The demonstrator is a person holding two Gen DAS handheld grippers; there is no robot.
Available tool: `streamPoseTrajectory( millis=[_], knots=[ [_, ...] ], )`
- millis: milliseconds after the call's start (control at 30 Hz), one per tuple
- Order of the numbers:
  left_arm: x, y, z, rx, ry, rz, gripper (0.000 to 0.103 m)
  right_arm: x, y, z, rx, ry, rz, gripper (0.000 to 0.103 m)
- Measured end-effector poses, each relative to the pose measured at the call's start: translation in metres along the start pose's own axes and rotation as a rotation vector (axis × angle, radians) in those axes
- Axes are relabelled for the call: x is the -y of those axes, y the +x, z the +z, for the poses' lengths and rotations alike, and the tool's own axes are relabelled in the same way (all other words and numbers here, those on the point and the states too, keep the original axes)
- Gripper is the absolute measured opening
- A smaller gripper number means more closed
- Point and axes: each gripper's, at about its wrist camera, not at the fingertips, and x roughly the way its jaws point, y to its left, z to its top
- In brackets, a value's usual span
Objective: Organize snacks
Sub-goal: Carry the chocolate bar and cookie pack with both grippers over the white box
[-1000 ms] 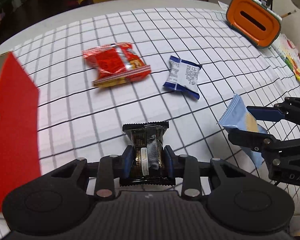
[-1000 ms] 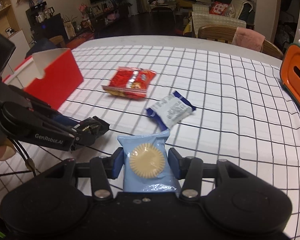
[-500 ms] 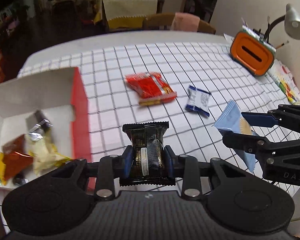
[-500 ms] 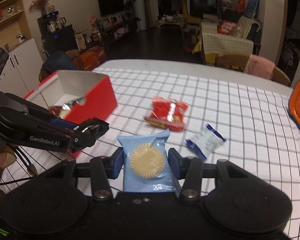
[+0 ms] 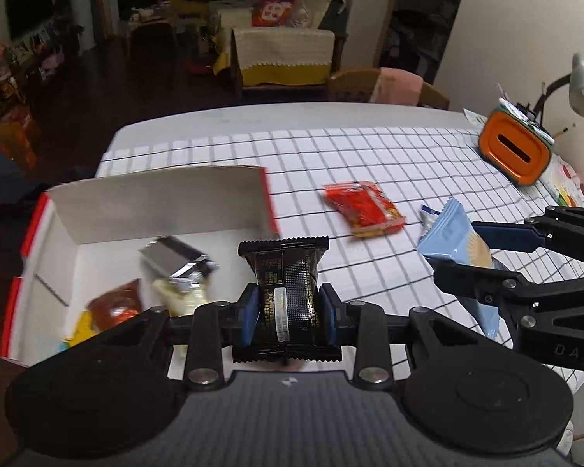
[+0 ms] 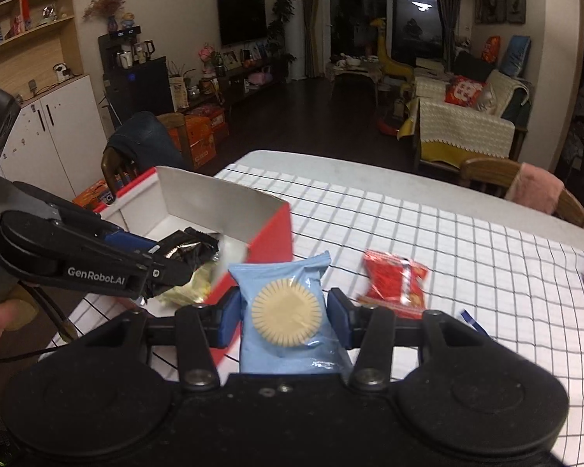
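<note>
Carrying light, crinkly packets, the left gripper [image 5: 288, 313] is clamping its jaws across the black packet's [image 5: 286, 292] middle over the red box's [image 5: 155, 198] edge, while the right gripper [image 6: 282, 313] is pinching the blue biscuit packet [image 6: 282, 307], likely fragile, beside it.

A home, an open living and dining room: a dining table [image 6: 428, 233] under a checked cloth, wooden chairs [image 6: 486, 179] at its far side, a sofa [image 6: 463, 128] with cushions beyond, a wall-mounted television [image 6: 242, 19] far left.
</note>
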Motion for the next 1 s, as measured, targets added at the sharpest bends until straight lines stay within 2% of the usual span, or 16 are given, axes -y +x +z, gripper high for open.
streamPoseTrajectory(
  millis=[433,767,1000],
  knots=[
    [-0.088,-0.012,0.001,0.019,-0.042,0.067,0.033,-0.056,0.046,0.036,-0.004,-0.040,0.016,0.047],
    [-0.149,0.014,-0.002,-0.041,-0.074,0.142,0.033,-0.085,0.097,0.044,-0.072,-0.063,0.014,0.047],
    [-0.169,0.043,-0.006,-0.113,-0.052,0.182,0.033,-0.098,0.140,0.036,-0.149,-0.083,0.002,0.047]
  ],
)
